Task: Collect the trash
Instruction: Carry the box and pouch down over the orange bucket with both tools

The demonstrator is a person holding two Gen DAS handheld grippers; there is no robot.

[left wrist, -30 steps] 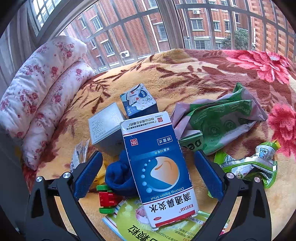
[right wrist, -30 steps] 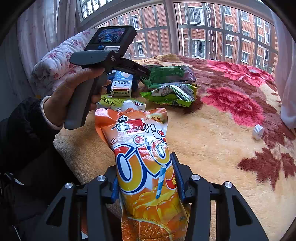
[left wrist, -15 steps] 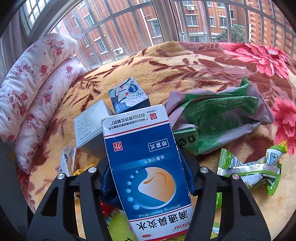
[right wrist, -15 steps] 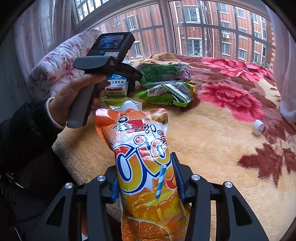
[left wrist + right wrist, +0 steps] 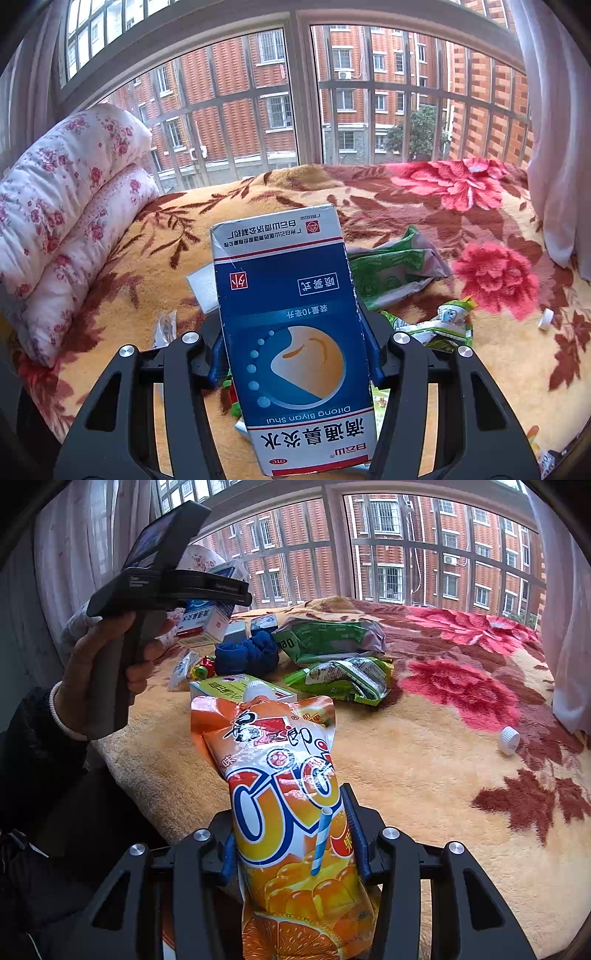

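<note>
Left hand-held gripper (image 5: 295,354) has its blue pads on both long sides of the box (image 5: 291,332), jaws closing the last bit, box lifted clear of the bed (image 5: 424,387) and tilted up toward the window. Right hand-held gripper (image 5: 293,834) is pinching the orange pouch (image 5: 291,812) low on its body, w/ the spout end sticking up, held over the bed's near edge.

Doing this step well, as I judge it:
- Box is thin card, prob. empty. Squeeze just enough to stop it slipping; more will crush it & it may twist out.
- Grip sits on the lower part of the box, so the top overhangs. Keep the wrist steady, no fast swings.
- Carry it up & away from the pile so it doesn't snag the 2 green wrappers (image 5: 395,273) or the blue cloth (image 5: 247,653).
- Keep both hands apart; left hand (image 5: 107,672) is close above the pouch in the right view.
- No bin visible in either view, so can't tell where the drop goes.

Left on the bed: green wrappers, a white cap (image 5: 509,741), a flat green box (image 5: 229,688), small bits near the pillow (image 5: 70,206).
</note>
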